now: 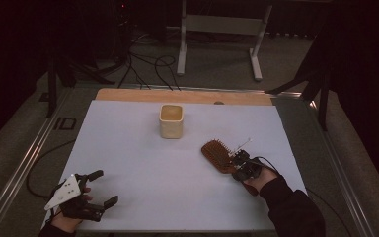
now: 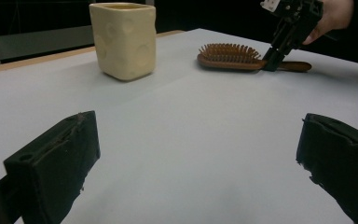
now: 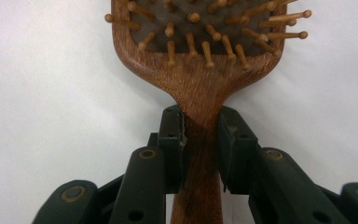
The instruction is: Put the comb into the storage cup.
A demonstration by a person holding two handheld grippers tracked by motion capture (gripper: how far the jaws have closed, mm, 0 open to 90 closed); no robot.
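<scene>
The table (image 1: 143, 197) is covered with a pale sheet, and near its far middle stands a cream cup (image 1: 171, 121) with rounded corners, upright; what is inside it cannot be told (in the high view only a yellowish inner wall is seen). To the right and nearer to the person lies the wooden hairbrush (image 1: 216, 155), flat on the sheet with its bristles up, well apart from the cup. The right gripper (image 3: 200, 147) comes down on it from the near right, its jaws pressed on both sides of the handle just below the brush head. The left gripper (image 1: 100, 187) rests low at the near left corner, its jaws wide apart and holding nothing.
</scene>
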